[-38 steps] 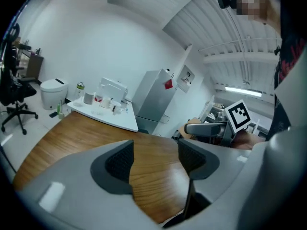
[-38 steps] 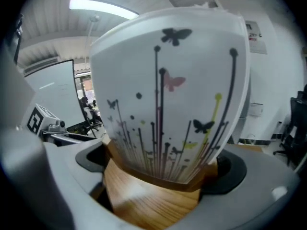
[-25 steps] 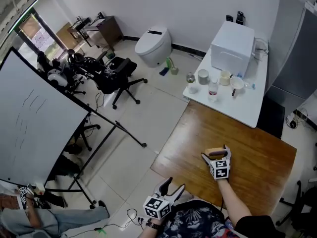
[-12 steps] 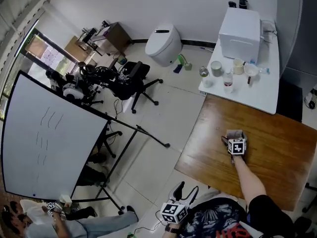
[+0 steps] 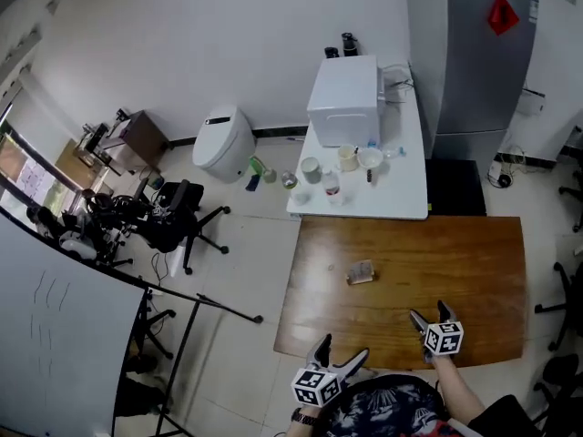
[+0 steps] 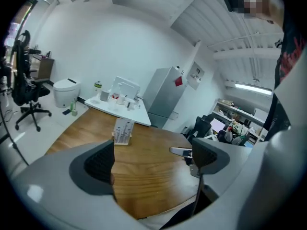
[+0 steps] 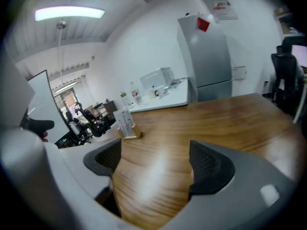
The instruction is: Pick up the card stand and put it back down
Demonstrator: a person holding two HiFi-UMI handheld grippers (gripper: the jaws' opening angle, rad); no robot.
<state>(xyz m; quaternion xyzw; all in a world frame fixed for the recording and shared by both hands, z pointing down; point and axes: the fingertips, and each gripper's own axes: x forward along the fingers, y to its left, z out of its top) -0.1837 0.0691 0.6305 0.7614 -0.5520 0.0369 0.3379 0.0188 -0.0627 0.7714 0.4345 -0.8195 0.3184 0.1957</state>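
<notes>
The card stand (image 5: 361, 272), a small wooden base with a white card in it, stands alone on the brown wooden table (image 5: 474, 262). It also shows in the left gripper view as the card stand (image 6: 123, 131) and in the right gripper view as the card stand (image 7: 126, 124). My right gripper (image 5: 429, 314) hovers near the table's front edge, well short of the stand, its jaws closing on nothing. My left gripper (image 5: 342, 351) sits at the front edge close to my body, its jaws opening, with only tabletop between them.
A white table (image 5: 401, 194) abuts the far side, carrying a white box (image 5: 343, 101), cups and bottles. A grey fridge (image 5: 483, 53) stands behind it. On the floor to the left are an office chair (image 5: 178, 221) and a whiteboard (image 5: 55, 335).
My right gripper was at the card stand a second ago and has drawn back to the near edge, leaving the stand on the table. The head view has swung round.
</notes>
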